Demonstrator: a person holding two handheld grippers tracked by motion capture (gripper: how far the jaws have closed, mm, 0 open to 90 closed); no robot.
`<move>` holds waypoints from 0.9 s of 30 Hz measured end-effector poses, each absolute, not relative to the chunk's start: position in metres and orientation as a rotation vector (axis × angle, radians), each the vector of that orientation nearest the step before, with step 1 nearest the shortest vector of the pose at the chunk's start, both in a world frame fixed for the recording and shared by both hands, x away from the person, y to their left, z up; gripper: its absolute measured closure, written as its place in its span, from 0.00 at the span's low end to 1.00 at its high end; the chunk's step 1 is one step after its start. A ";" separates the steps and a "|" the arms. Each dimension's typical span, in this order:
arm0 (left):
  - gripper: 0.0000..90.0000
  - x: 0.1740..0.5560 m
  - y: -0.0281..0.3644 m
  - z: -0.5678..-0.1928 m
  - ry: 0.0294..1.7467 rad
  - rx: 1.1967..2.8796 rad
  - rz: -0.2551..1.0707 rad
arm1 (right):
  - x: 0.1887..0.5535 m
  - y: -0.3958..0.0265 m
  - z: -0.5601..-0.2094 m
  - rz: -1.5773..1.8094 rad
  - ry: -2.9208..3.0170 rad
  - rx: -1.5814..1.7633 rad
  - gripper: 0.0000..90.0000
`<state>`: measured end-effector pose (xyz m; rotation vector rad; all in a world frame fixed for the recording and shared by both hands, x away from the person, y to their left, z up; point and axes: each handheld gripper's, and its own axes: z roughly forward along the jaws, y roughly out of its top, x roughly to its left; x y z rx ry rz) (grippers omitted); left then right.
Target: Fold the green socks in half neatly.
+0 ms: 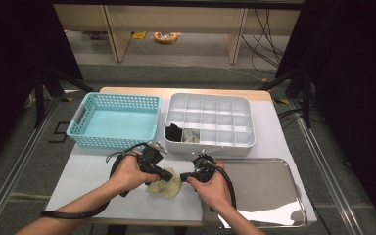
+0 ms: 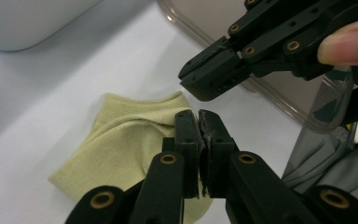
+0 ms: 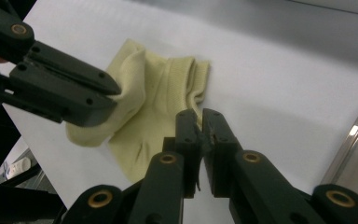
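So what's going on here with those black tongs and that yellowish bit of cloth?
A person at a table holds a black gripper in each hand, both at a pale yellow sock lying on the white table cover. The left gripper has its jaws shut at the sock's edge; whether it pinches cloth is hard to tell. The right gripper is shut too, its tips just beside the sock. Behind stand a blue basket, a white divided box with a few socks in it, and a metal tray.

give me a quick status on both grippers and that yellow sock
Left gripper shut, fingers on the yellow sock, grip unclear. Right gripper shut, over the sock's edge. Sock crumpled on the white mat. Nothing in the way.
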<state>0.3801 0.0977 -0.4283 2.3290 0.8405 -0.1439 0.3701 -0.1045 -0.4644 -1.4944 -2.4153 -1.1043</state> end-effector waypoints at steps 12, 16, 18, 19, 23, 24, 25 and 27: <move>0.89 0.383 0.090 -0.445 0.806 2.358 -0.137 | 0.371 -0.110 -0.461 -1.131 -2.379 -1.536 0.93; 0.74 0.380 0.091 -0.436 0.799 2.258 -0.112 | 0.371 -0.111 -0.459 -1.130 -2.372 -1.564 0.92; 0.67 0.381 0.096 -0.427 0.783 2.211 -0.089 | 0.371 -0.112 -0.457 -1.120 -2.373 -1.553 0.91; 0.65 0.381 0.100 -0.422 0.782 2.191 -0.077 | 0.372 -0.112 -0.456 -1.120 -2.361 -1.552 0.91; 0.75 0.381 0.117 -0.418 0.827 2.217 -0.034 | 0.370 -0.110 -0.454 -1.155 -2.377 -1.541 0.89; 0.78 0.381 0.122 -0.421 0.841 2.257 -0.030 | 0.369 -0.109 -0.452 -1.150 -2.381 -1.521 0.88; 0.81 0.380 0.125 -0.425 0.849 2.283 -0.043 | 0.369 -0.107 -0.451 -1.155 -2.384 -1.496 0.88; 0.86 0.377 0.129 -0.434 0.867 2.315 -0.080 | 0.368 -0.103 -0.449 -1.151 -2.402 -1.483 0.86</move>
